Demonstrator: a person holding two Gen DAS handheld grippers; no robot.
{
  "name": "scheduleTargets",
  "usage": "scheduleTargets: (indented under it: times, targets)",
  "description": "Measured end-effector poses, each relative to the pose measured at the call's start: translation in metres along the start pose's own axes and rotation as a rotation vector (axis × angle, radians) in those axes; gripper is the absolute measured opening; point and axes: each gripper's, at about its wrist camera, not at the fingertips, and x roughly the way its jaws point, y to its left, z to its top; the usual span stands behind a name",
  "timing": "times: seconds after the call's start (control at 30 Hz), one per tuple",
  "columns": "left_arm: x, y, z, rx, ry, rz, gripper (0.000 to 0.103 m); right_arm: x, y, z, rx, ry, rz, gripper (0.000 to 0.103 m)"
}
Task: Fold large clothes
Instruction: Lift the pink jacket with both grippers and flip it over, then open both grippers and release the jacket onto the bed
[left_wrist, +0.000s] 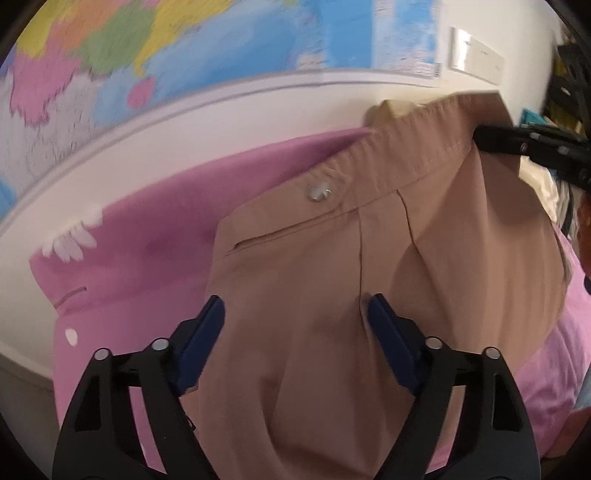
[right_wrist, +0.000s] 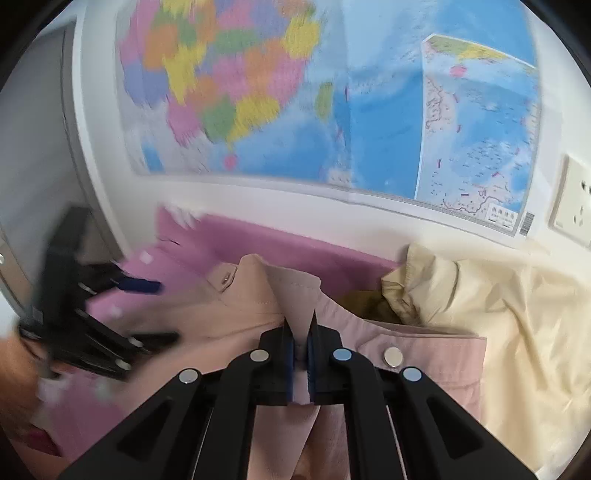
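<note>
While pinched: trousers (right_wrist: 258, 310) inside right claw (right_wrist: 300, 326)

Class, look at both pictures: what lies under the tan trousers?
A pink garment spreads beneath the tan trousers, showing on either side of them. The part directly under the trousers is covered, so any surface below cannot be seen.

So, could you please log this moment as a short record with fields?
garment: tan trousers, waistband lifted
under it: pink cloth
beside it: cream garment
right gripper: shut on the trousers' waistband
left gripper: open, jaws either side of the trouser fabric, not pinching it
background: map on the wall, wall socket
</note>
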Motion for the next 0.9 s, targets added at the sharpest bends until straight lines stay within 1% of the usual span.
scheduleTargets:
  times: [0.03,0.07,0.1,0.13,0.17,0.2,0.27,0.3,0.33,0.37,0.4,0.43,0.47,0.53,0.6,0.67,0.7,0.73,0.77,0.8,0.83,0.9]
  targets:
    - [0.004,0.004,-0.001,-0.016,0.015,0.01,0.071,0.012,0.001,-0.003,0.004,0.032,-0.006,0.006]
    - [0.009,0.009,-0.004,-0.037,0.037,0.012,0.067,0.032,0.001,-0.008,-0.006,0.082,-0.011,0.006]
    - [0.015,0.015,-0.008,-0.062,0.065,0.021,0.059,0.049,-0.001,-0.015,-0.012,0.128,-0.027,0.008]
    - [0.019,0.018,-0.011,-0.076,0.082,0.026,0.057,0.058,-0.004,-0.02,0.001,0.153,-0.034,0.01]
    - [0.022,0.021,-0.014,-0.091,0.094,0.025,0.057,0.072,-0.01,-0.029,0.029,0.198,-0.018,0.018]
    - [0.022,0.023,-0.018,-0.106,0.1,0.007,0.057,0.08,-0.015,-0.035,0.051,0.226,-0.001,0.025]
    - [0.017,0.023,-0.02,-0.119,0.083,-0.018,0.063,0.079,-0.026,-0.044,0.101,0.219,0.019,0.034]
    - [0.013,0.022,-0.019,-0.12,0.068,-0.032,0.072,0.073,-0.029,-0.044,0.115,0.21,0.026,0.044]
    - [0.006,0.019,-0.018,-0.111,0.037,-0.049,0.076,0.067,-0.031,-0.045,0.122,0.197,0.027,0.057]
    - [0.0,0.014,-0.017,-0.091,0.013,-0.059,0.077,0.054,-0.031,-0.043,0.118,0.166,0.032,0.062]
    - [-0.003,0.01,-0.015,-0.073,0.001,-0.055,0.077,0.038,-0.032,-0.041,0.105,0.129,0.036,0.07]
    - [-0.003,0.007,-0.013,-0.065,-0.001,-0.047,0.077,0.026,-0.032,-0.039,0.095,0.106,0.034,0.071]
    - [-0.002,0.003,-0.012,-0.053,0.002,-0.044,0.077,0.009,-0.032,-0.039,0.078,0.081,0.031,0.071]
    - [0.002,-0.005,-0.01,-0.032,0.007,-0.038,0.076,-0.01,-0.034,-0.04,0.051,0.064,0.024,0.071]
    - [0.009,-0.008,-0.01,-0.026,0.027,-0.032,0.074,-0.017,-0.032,-0.05,0.009,0.089,-0.002,0.071]
    - [0.021,-0.008,-0.011,-0.033,0.052,-0.04,0.071,-0.006,-0.029,-0.055,-0.033,0.146,-0.049,0.062]
    - [0.023,-0.009,-0.013,-0.033,0.061,-0.038,0.071,0.001,-0.028,-0.057,-0.04,0.178,-0.059,0.052]
    - [0.029,-0.008,-0.014,-0.036,0.076,-0.035,0.07,0.007,-0.029,-0.062,-0.041,0.204,-0.057,0.039]
    - [0.033,-0.007,-0.015,-0.04,0.091,-0.028,0.067,0.014,-0.031,-0.067,-0.03,0.222,-0.05,0.035]
    - [0.036,-0.006,-0.017,-0.04,0.1,-0.022,0.062,0.018,-0.033,-0.071,-0.018,0.233,-0.034,0.03]
    - [0.039,-0.005,-0.018,-0.039,0.109,-0.015,0.057,0.019,-0.034,-0.073,-0.018,0.238,-0.026,0.028]
    - [0.043,-0.002,-0.02,-0.046,0.119,-0.002,0.052,0.021,-0.033,-0.082,-0.03,0.262,-0.022,0.03]
